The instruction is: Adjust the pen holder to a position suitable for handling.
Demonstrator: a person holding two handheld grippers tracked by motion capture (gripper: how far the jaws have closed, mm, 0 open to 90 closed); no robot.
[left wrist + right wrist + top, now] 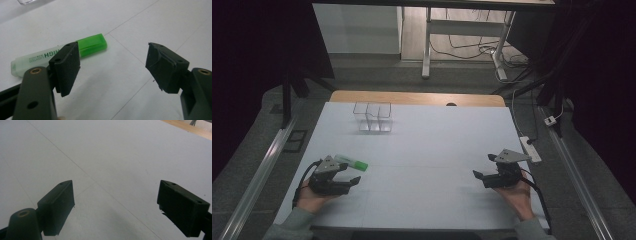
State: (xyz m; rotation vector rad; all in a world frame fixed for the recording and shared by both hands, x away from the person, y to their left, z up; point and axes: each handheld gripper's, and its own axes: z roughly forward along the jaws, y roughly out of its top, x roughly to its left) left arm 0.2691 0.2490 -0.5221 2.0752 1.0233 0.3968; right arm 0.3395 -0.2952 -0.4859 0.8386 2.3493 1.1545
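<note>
White surface under dim room light, clear plastic organizer at far edge. Green highlighter lies flat near left side, just beyond left tongs, cap end pointing toward centre. Left tongs spread wide, nothing btwn them; in the left gripper view the highlighter sits just behind one pad. Right tongs also spread, empty, well apart over bare surface. Probably best to shift left tongs over the barrel, straddle its mid-body crosswise, then close w/ pads square so it won't roll.
</note>
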